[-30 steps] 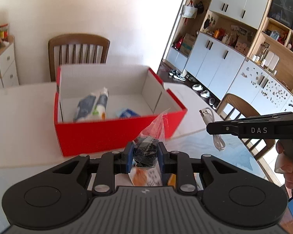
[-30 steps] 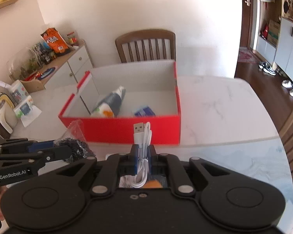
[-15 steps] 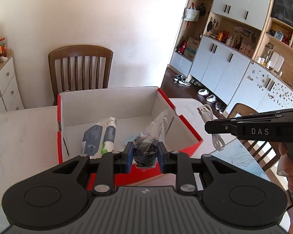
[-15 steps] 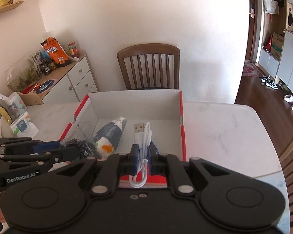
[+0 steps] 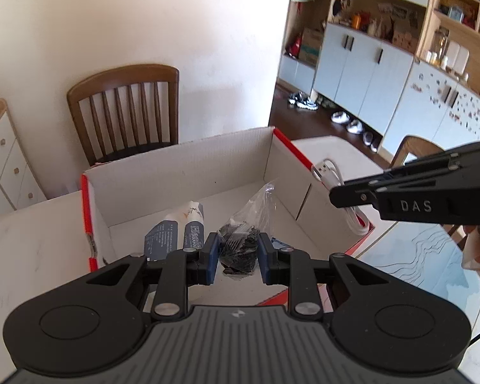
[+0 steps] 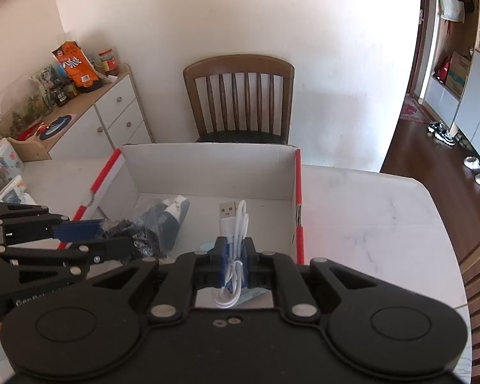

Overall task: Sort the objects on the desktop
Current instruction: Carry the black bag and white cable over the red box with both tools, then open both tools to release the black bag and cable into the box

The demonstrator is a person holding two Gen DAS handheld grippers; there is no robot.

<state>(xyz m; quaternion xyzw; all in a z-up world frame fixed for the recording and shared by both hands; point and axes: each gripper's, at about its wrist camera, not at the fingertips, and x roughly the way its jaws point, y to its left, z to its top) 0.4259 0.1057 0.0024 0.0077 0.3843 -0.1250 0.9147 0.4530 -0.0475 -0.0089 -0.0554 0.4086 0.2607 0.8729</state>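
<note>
Left wrist view: the left gripper [image 5: 236, 252] is clamped on a clear plastic bag [image 5: 244, 240] of small black parts, the blue pads pressing its sides, and it holds the bag above the open inside of the red box [image 5: 89, 211]. On the box floor behind the bag lie two dark blue and white packets [image 5: 179, 230] side by side. The right gripper [image 5: 336, 196] reaches in from the right edge, over the right wall of the box, with a coiled white cable [image 5: 328, 169] pinched in its tip.

In the right wrist view the right gripper [image 6: 233, 260] is clenched on that white cable [image 6: 235, 224], whose plug end points up and away, over the right half of the box [image 6: 299, 198]. The left gripper [image 6: 112, 240] comes in from the left with the bag [image 6: 140, 233]; the bag's lower part seems to hang just above the packets [image 6: 174, 214], though contact is hard to judge from here. The box stands on a white marble table [image 6: 368, 220], with a wooden chair [image 6: 240, 96] behind it against the wall.
</note>
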